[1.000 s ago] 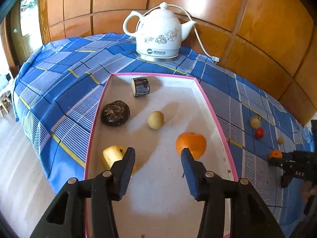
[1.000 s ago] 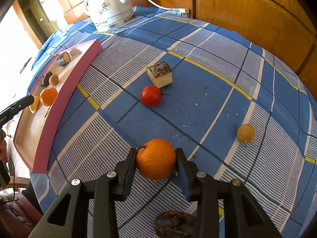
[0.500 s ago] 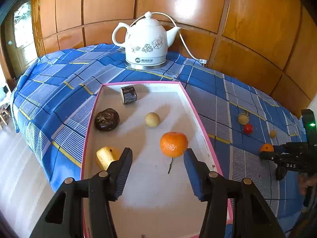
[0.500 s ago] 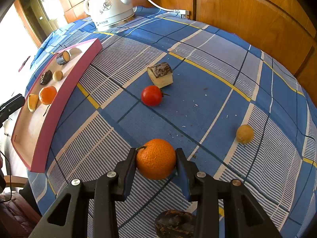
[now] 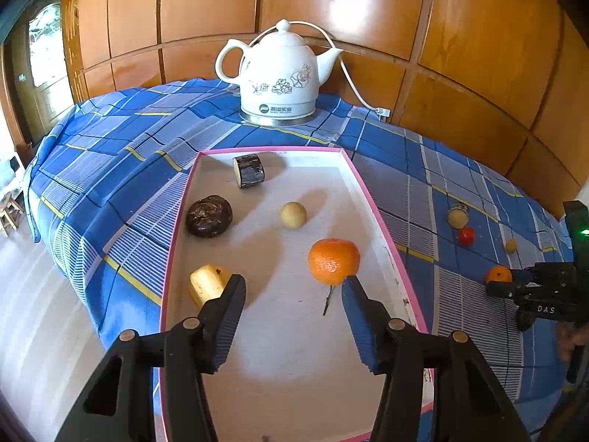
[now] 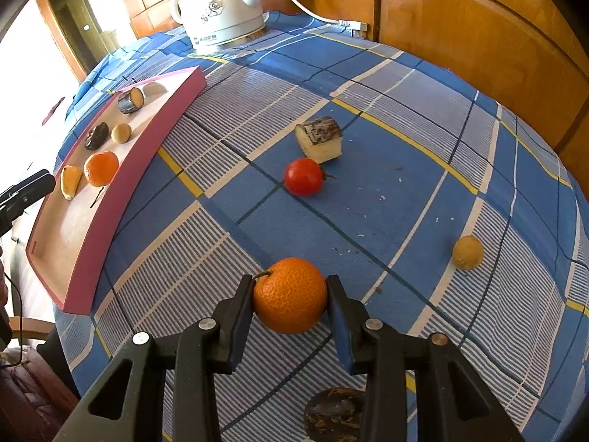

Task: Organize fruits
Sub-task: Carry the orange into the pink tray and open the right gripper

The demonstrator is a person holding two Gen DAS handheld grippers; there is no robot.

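On the blue plaid cloth, my right gripper (image 6: 290,296) is clamped on a tangerine (image 6: 290,295), both pads touching its sides; it looks just lifted or about to lift, can't tell which. My left gripper (image 5: 292,296) hangs released over the pink-rimmed tray (image 5: 383,217), nothing between its fingers, just short of the tray tangerine (image 5: 334,260).

Step, my read: grab done on the right, carry to the tray comes next. That calls for a lift clear of the tray wall, a swing toward my left side, and a drop on bare tray floor near the other one. I'd pull the left gripper back so they don't clash.

Held tangerine is near round, no real long axis; its stem (image 6: 262,275) points up and toward the left finger. Tray's long axis runs away from the left camera toward the kettle (image 5: 278,75).

Loose on the cloth: red fruit (image 6: 304,176), cut chunk (image 6: 319,137), small yellow fruit (image 6: 467,252), dark fruit (image 6: 333,410) under the right gripper.
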